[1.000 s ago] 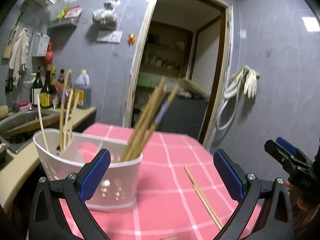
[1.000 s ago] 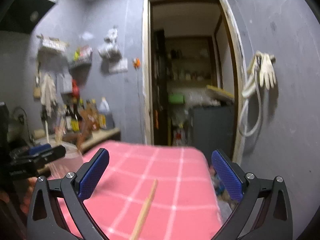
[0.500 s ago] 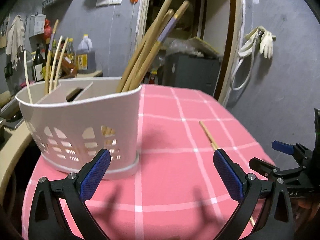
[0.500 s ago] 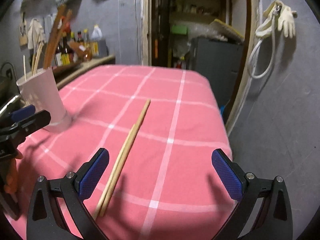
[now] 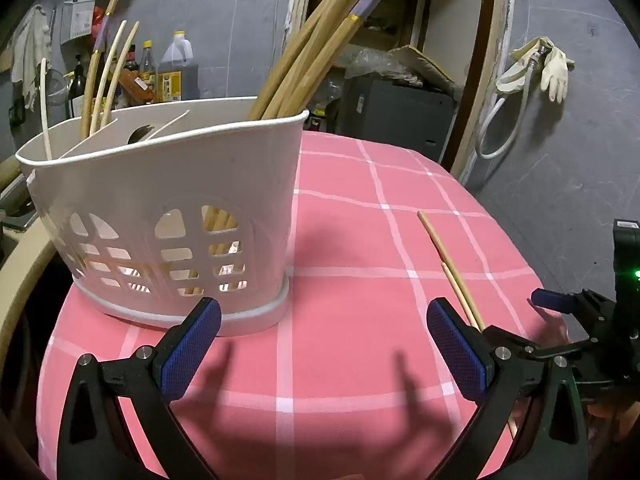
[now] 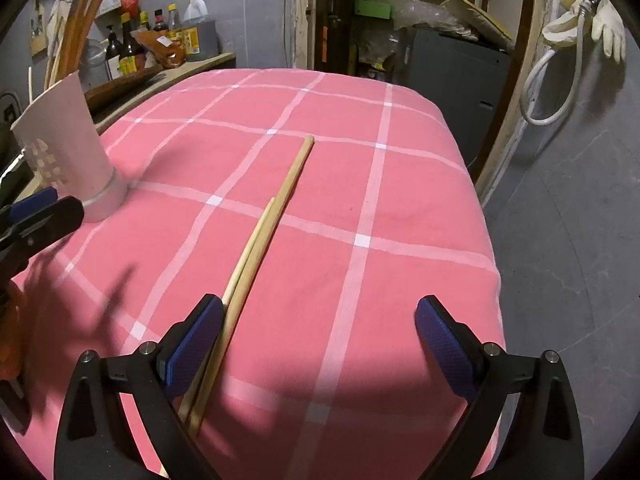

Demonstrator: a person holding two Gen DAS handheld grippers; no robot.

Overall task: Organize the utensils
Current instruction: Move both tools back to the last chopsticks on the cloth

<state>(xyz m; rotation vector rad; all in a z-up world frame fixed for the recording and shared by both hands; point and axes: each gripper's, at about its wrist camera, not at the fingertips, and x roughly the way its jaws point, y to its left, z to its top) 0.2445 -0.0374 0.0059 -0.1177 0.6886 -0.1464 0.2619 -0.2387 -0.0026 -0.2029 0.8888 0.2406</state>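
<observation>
Underfoot, so to speak: pink checked tablecloth (image 6: 360, 184) with white grid lines, covering a table set against grey walls. Counter with bottles (image 6: 160, 36) at far left, open doorway (image 6: 400, 20) behind, pale rubber glove (image 5: 554, 70) hanging on the right wall.

Left wrist view only: white perforated utensil caddy (image 5: 168, 216) standing upright on the cloth, divided inside; long wooden chopsticks (image 5: 320, 40) lean out of its right compartment, thinner pale ones in the left. Right wrist view shows just the caddy's narrow end at far left.

Right wrist view gives the clearest look at the loose pair of wooden chopsticks (image 6: 272, 216), lying side by side on the cloth, well apart from the caddy, running toward the camera.

Left gripper (image 5: 324, 350): low over the cloth just in front of the caddy, jaws spread wide, holding nothing.

Right gripper (image 6: 318, 346): low over the near ends of the loose pair, jaws wide apart, empty; its left pad (image 6: 196, 344) sits just beside the sticks, contact unclear.
</observation>
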